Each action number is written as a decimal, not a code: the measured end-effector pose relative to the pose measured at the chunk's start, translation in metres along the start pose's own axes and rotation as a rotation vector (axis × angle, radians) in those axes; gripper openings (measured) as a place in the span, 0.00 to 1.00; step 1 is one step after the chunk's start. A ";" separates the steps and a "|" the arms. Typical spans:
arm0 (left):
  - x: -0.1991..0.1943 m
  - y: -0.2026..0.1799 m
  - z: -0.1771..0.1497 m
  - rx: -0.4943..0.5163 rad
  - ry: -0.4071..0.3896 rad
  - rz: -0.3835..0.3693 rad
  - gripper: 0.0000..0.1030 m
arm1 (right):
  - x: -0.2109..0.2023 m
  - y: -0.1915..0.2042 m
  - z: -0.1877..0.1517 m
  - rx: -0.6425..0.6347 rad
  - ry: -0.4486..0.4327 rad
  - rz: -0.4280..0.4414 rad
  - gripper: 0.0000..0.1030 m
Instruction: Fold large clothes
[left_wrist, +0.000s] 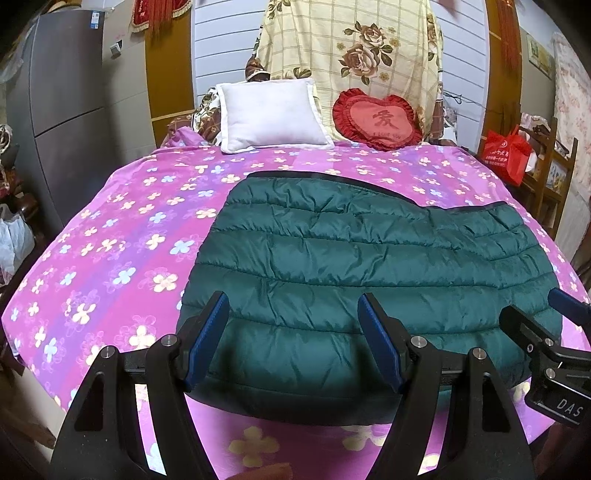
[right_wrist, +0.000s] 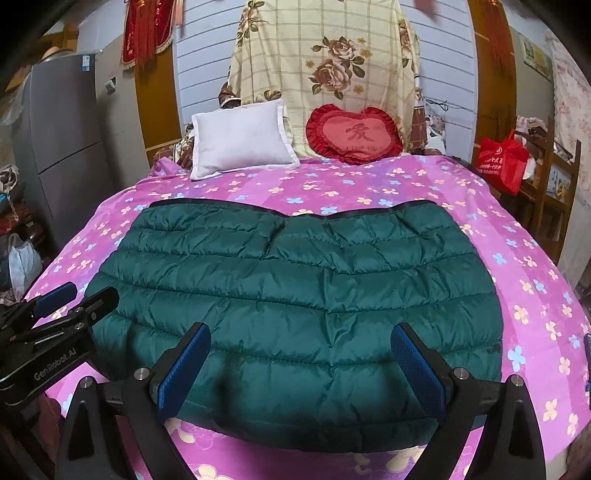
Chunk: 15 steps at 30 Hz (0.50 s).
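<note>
A dark green quilted down jacket (left_wrist: 369, 251) lies folded flat on the pink flowered bed sheet (left_wrist: 110, 240), its black-trimmed edge toward the pillows. My left gripper (left_wrist: 293, 326) hovers open over the jacket's near left part, with nothing between its blue pads. In the right wrist view the jacket (right_wrist: 295, 280) fills the middle. My right gripper (right_wrist: 303, 365) stands open above its near edge and holds nothing. Each gripper shows in the other's view: the right gripper (left_wrist: 543, 310) at the jacket's right end, the left gripper (right_wrist: 77, 297) at its left end.
A white pillow (left_wrist: 271, 112) and a red heart cushion (left_wrist: 378, 122) lean at the head of the bed under a flowered cloth. A grey fridge (left_wrist: 66, 110) and a white plastic bag (left_wrist: 14, 240) stand to the left. A red bag (left_wrist: 504, 151) sits on shelves to the right.
</note>
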<state>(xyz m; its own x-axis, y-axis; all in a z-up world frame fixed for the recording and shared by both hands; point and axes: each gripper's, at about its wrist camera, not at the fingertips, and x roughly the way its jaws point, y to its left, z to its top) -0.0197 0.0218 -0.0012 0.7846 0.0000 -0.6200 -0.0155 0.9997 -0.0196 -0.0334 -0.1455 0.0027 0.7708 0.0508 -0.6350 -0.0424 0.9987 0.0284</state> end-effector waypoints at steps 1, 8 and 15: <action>0.001 0.000 0.000 0.000 0.002 0.001 0.70 | 0.001 0.001 0.000 -0.001 0.001 0.000 0.94; 0.005 0.001 -0.002 0.003 0.013 0.007 0.70 | 0.004 0.003 -0.001 -0.006 0.008 0.002 0.94; 0.008 0.000 -0.003 0.004 0.023 0.001 0.70 | 0.008 0.003 -0.002 -0.005 0.018 0.003 0.94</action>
<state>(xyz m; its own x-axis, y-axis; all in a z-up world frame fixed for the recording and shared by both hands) -0.0156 0.0215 -0.0084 0.7704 0.0001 -0.6375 -0.0133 0.9998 -0.0159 -0.0283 -0.1424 -0.0036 0.7591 0.0533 -0.6488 -0.0473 0.9985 0.0267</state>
